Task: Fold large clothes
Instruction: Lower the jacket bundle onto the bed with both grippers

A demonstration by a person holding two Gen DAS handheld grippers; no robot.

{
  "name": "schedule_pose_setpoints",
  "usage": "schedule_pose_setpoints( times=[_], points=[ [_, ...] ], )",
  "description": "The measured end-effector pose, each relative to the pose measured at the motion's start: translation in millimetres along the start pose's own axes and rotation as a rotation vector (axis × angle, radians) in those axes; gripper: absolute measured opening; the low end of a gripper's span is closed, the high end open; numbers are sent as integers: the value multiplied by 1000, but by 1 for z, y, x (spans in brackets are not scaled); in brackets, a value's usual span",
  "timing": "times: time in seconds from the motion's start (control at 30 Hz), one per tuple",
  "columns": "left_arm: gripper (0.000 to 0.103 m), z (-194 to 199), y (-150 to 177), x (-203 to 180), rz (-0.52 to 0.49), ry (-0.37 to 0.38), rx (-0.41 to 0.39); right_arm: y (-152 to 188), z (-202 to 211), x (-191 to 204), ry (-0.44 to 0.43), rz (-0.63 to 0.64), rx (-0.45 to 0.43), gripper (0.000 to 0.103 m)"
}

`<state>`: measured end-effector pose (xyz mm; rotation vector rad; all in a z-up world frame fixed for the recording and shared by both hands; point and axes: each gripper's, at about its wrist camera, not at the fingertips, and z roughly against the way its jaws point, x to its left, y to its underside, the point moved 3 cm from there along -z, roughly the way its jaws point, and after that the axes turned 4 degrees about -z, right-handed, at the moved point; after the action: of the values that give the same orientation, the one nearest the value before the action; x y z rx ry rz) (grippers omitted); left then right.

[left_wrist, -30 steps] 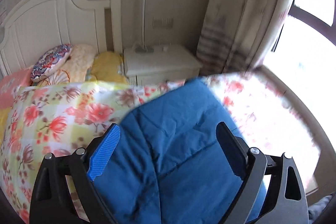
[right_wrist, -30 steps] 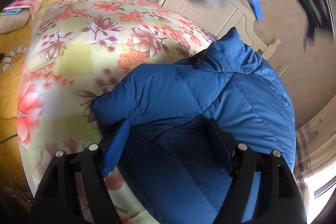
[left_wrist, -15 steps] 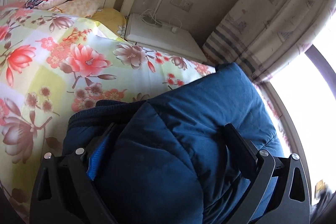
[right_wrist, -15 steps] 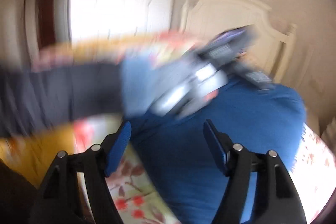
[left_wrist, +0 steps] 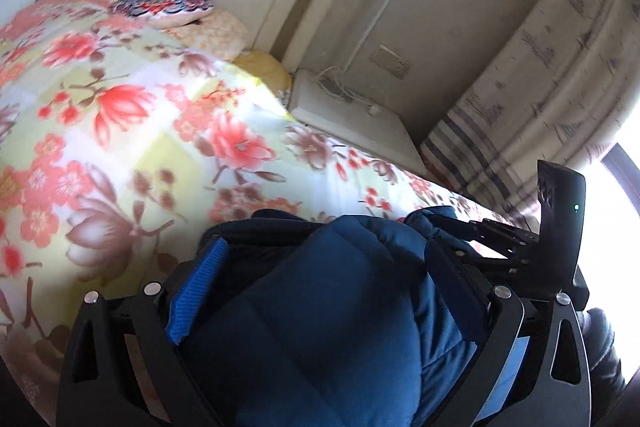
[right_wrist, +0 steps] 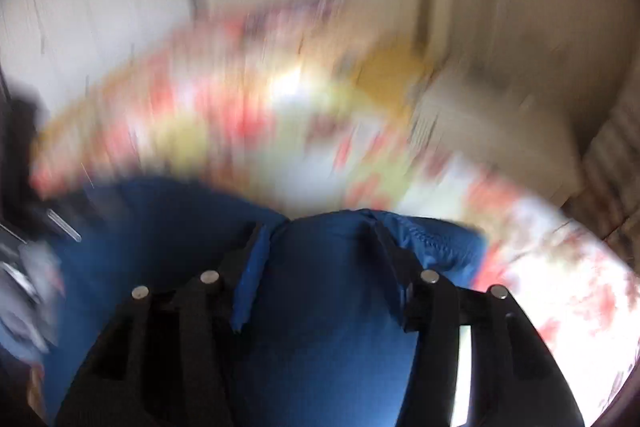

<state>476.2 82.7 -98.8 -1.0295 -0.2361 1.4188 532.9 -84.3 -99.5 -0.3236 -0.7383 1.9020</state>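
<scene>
Floral bedspread [left_wrist: 168, 131] | left gripper [left_wrist: 324, 263] wide around blue jacket [left_wrist: 328, 327] | right gripper [right_wrist: 316, 239] closing on jacket

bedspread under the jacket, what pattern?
Floral: coral-red and brown flowers on pale yellow-and-white patches. The bedspread shows best in the left wrist view.

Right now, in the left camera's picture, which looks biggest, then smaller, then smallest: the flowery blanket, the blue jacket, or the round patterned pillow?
1. Flowery blanket, biggest.
2. Blue jacket, though it sits close to the camera, so it looks bigger than it might be.
3. Round patterned pillow, smallest, and farthest away.
</scene>
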Motion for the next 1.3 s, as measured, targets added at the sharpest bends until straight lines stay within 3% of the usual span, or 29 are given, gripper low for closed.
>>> schedule_pose_setpoints(
  times=[0.03, 0.23, 0.3, 0.33, 0.43, 0.5, 0.57, 0.63, 0.7, 0.8, 0.9, 0.97, 1.0, 1.03, 1.1, 1.17, 1.23, 1.3],
  points=[
    [99, -1, 0, 4, 14, 11, 10, -3, -5, -2, 5, -10, -23, 53],
    [99, -8, 1, 2, 9, -25, 51, -8, -9, 0, 35, 24, 43, 54],
    [99, -3, 2, 7, 28, -52, 27, -16, 3, 9, 105, 56, 56, 55],
    [99, 0, 3, 11, 48, -56, 12, -19, 17, 12, 118, 65, 28, 55],
    [99, 3, 4, 22, 102, -62, 2, -34, 47, 37, 32, 70, -89, 54],
    [99, -1, 5, 28, 126, -69, 30, -33, 24, 47, 63, 98, -17, 54],
    [99, -6, 7, 32, 138, -77, 59, -17, -20, 49, 56, 123, 142, 53],
    [99, -9, 8, 34, 148, -79, 74, -20, -24, 44, 33, 92, 162, 53],
    [99, -8, 8, 33, 138, -96, 70, -22, -15, 49, 70, 124, 140, 53],
    [99, -7, 8, 31, 126, -109, 67, -30, 27, 45, 53, 83, 12, 54],
    [99, -6, 8, 31, 119, -117, 64, -33, 46, 10, 140, -21, -79, 66],
    [99, -7, 7, 30, 117, -124, 64, -21, 20, -18, 140, -101, 15, 67],
    [99, -8, 7, 30, 115, -130, 65, -10, 0, -26, 108, -107, 84, 71],
    [99, -7, 7, 29, 110, -135, 64, 0, -13, -29, 47, -116, 88, 71],
    [99, -6, 7, 27, 99, -146, 58, 5, -11, -37, -1, -169, 39, 71],
    [99, -6, 6, 27, 97, -152, 55, -3, -3, -28, 67, -124, 49, 71],
    [99, -7, 6, 27, 98, -151, 58, -16, 16, -12, 144, -59, 0, 70],
    [99, -6, 6, 28, 96, -151, 56, -26, 35, 13, 106, -14, -51, 70]
  ],
)
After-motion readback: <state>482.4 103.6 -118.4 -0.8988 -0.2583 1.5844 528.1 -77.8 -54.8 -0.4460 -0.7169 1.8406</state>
